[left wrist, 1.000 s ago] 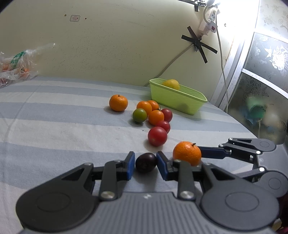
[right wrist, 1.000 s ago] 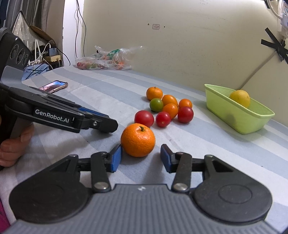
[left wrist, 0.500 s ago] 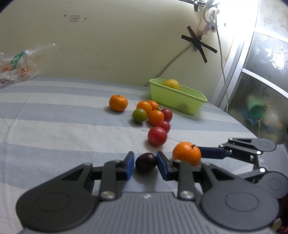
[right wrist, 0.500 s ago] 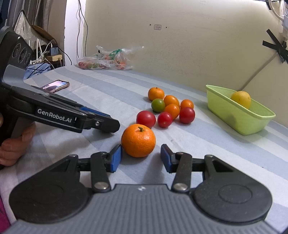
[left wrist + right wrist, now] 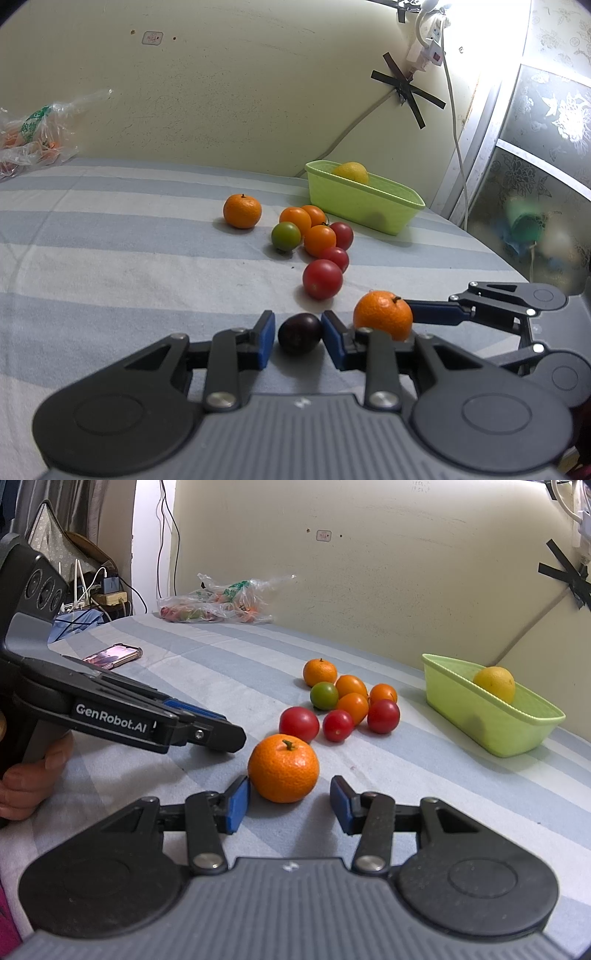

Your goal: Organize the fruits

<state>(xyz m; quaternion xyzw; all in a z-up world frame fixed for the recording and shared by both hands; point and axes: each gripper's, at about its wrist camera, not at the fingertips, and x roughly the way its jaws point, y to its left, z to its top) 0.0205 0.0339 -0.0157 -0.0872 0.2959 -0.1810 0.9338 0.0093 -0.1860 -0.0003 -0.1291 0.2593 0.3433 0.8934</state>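
Your left gripper (image 5: 298, 335) sits narrow around the dark plum (image 5: 299, 333), its pads just beside the skin; contact isn't clear. Your right gripper (image 5: 289, 803) stands wide, the mandarin (image 5: 283, 768) at its tips. Both fruits lie near the front edge of the striped table (image 5: 110, 266). They look light, round and likely to roll; the plum probably bruises, so squeeze gently across the widest part.
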